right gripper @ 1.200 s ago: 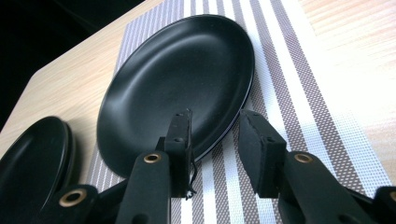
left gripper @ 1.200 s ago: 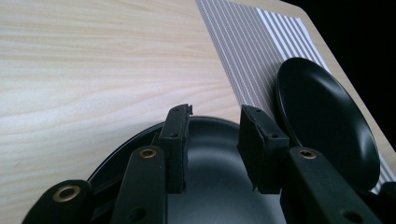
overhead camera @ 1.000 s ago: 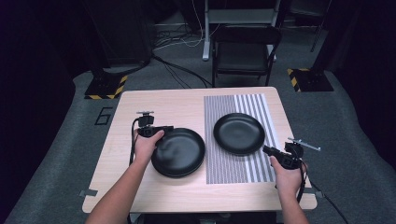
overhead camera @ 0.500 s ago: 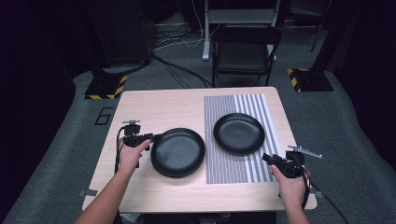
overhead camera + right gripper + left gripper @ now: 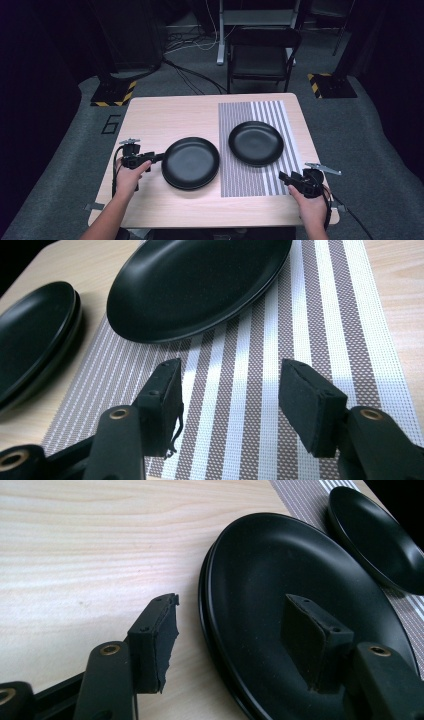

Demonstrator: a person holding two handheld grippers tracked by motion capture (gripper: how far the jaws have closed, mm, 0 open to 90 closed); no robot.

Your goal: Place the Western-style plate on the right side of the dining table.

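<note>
Stacked black plates (image 5: pixel 190 163) lie on the bare wood of my table (image 5: pixel 165 115), just left of the striped placemat (image 5: pixel 252 145). In the left gripper view the stack (image 5: pixel 300 610) reads as two round, shallow, matte black dishes nested together, a double rim line along the near edge. A single black plate (image 5: pixel 256 143) of the same make sits on the mat, apart from the stack.

My left gripper (image 5: pixel 159 157) is at the stack's left edge. Its jaws have just been opening and now stand wide, straddling the rim: one pad (image 5: pixel 155 642) over bare wood outside the rim, the other over the plate's inner surface. Neither pad presses on it.

My right gripper (image 5: pixel 283 176) is over the mat's near right corner, near the single plate (image 5: pixel 200 285) but short of it. Its jaws have also just been opening; they stand wide with only woven mat (image 5: pixel 310 305) between them.

Mat: woven mesh, grey-brown and white stripes. Table: pale wood grain. Pads: dark, rubbery, frayed at edges.
</note>
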